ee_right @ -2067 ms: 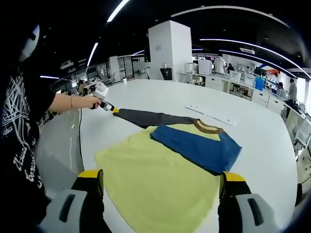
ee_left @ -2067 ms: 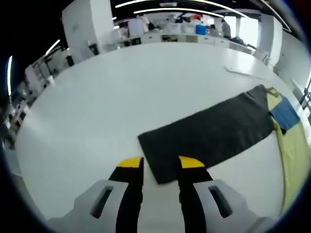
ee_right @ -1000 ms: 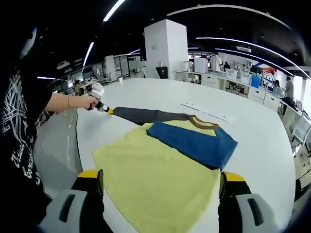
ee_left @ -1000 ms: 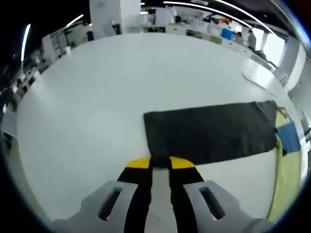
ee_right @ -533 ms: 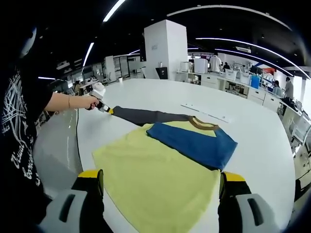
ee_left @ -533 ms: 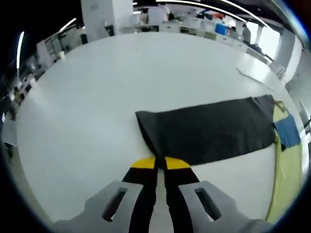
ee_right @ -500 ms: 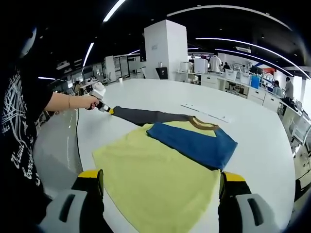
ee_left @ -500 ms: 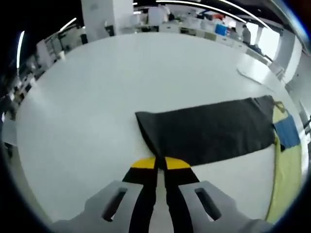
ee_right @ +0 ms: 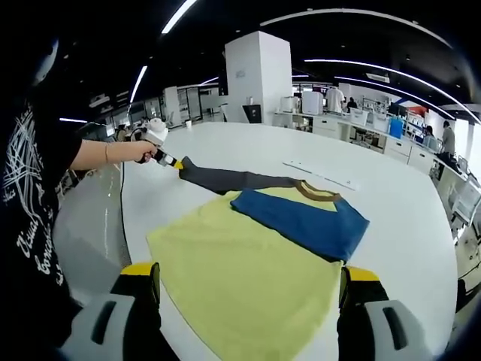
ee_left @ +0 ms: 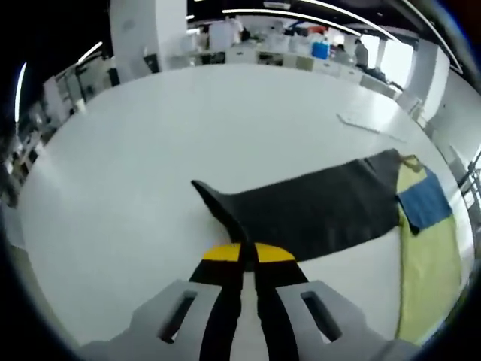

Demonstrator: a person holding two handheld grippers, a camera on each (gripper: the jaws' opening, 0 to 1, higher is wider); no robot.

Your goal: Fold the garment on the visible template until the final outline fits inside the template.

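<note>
Right gripper view: the desk [ee_right: 406, 203] carries the shirt [ee_right: 248, 263], its yellow body spread toward the near edge, 1 blue sleeve [ee_right: 301, 218] already folded across the chest. The dark sleeve [ee_left: 316, 210] stretches toward the left edge, its cuff raised off the desk. The left gripper [ee_left: 240, 254] is clamped on that cuff; the right gripper [ee_right: 244, 289] hangs wide apart above the hem. Best to carry the cuff across in 1 low, taut arc, laying it flat over the blue.
</note>
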